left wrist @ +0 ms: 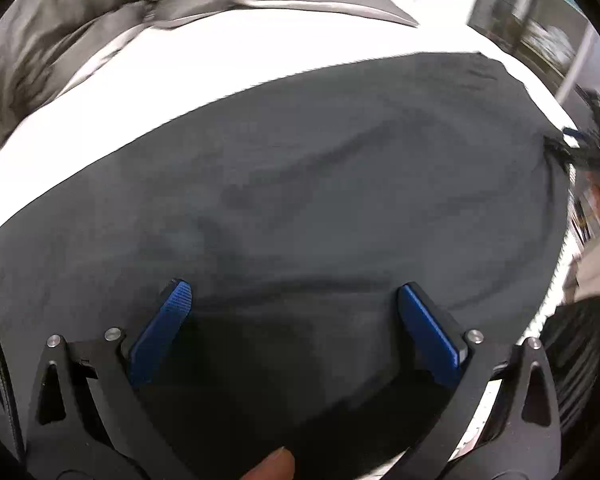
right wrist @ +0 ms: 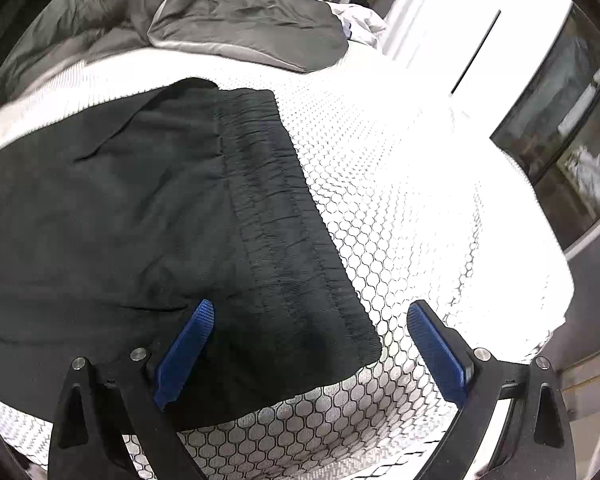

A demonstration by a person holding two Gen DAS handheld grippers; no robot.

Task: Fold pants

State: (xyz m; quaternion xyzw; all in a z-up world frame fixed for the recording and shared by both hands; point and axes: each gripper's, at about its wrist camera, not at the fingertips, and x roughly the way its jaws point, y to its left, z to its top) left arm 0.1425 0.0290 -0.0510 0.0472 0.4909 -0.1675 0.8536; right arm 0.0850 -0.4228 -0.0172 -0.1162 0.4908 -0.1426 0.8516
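Black pants (left wrist: 300,184) lie flat on a white mattress (left wrist: 204,64). In the left wrist view my left gripper (left wrist: 294,292) hovers over the dark cloth, its blue pads wide apart with nothing pinched. A fingertip (left wrist: 272,466) shows at the bottom edge. In the right wrist view the pants (right wrist: 112,216) end in a gathered elastic waistband (right wrist: 288,216). My right gripper (right wrist: 312,308) stands open above the waistband's near corner, one blue pad over the cloth and the other over the mattress (right wrist: 420,200).
A grey duvet (right wrist: 244,20) is bunched at the far end of the bed; it also shows in the left view as grey duvet (left wrist: 60,40). A dark glass door (right wrist: 572,120) stands to the right. The other gripper (left wrist: 592,152) appears at the left view's right edge.
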